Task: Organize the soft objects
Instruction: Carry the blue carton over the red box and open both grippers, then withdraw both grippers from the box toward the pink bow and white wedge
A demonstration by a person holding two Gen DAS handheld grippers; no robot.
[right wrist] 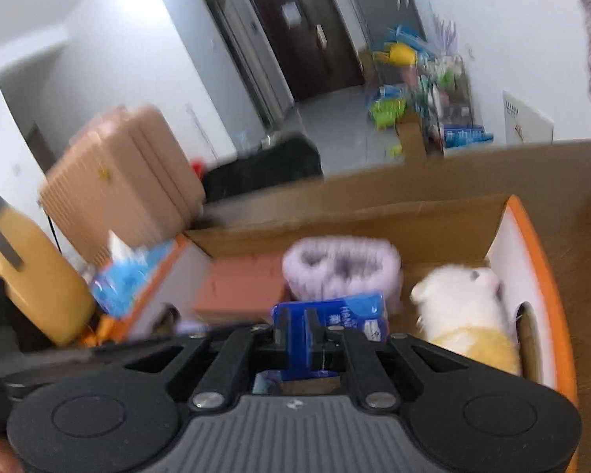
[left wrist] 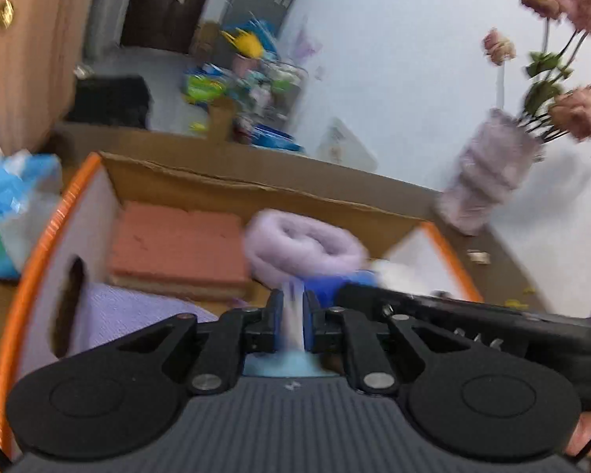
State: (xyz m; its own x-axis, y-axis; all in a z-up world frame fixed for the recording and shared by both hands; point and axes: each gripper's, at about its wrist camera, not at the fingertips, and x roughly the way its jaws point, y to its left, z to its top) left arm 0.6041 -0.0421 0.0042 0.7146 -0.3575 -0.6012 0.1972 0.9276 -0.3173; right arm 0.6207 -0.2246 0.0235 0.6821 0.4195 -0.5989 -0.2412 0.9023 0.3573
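An open cardboard box with orange-edged flaps (left wrist: 256, 193) (right wrist: 374, 216) sits on the wooden table. In it lie a pink sponge block (left wrist: 177, 248) (right wrist: 240, 285), a rolled lilac fluffy towel (left wrist: 303, 244) (right wrist: 342, 272), a lilac cloth (left wrist: 138, 311) and a white and yellow plush toy (right wrist: 469, 315). My left gripper (left wrist: 293, 315) is shut on a pale blue soft wrapper (left wrist: 293, 327) over the box. My right gripper (right wrist: 295, 335) is shut on a blue tissue pack (right wrist: 350, 315), also over the box. The right gripper's black body (left wrist: 472, 315) shows in the left wrist view.
A lilac vase with dried pink flowers (left wrist: 488, 181) stands on the table right of the box. A blue plastic bag (left wrist: 4, 213) (right wrist: 126, 276) and a yellow bottle (right wrist: 31, 276) lie left of it. A pink suitcase (right wrist: 122, 181) stands behind.
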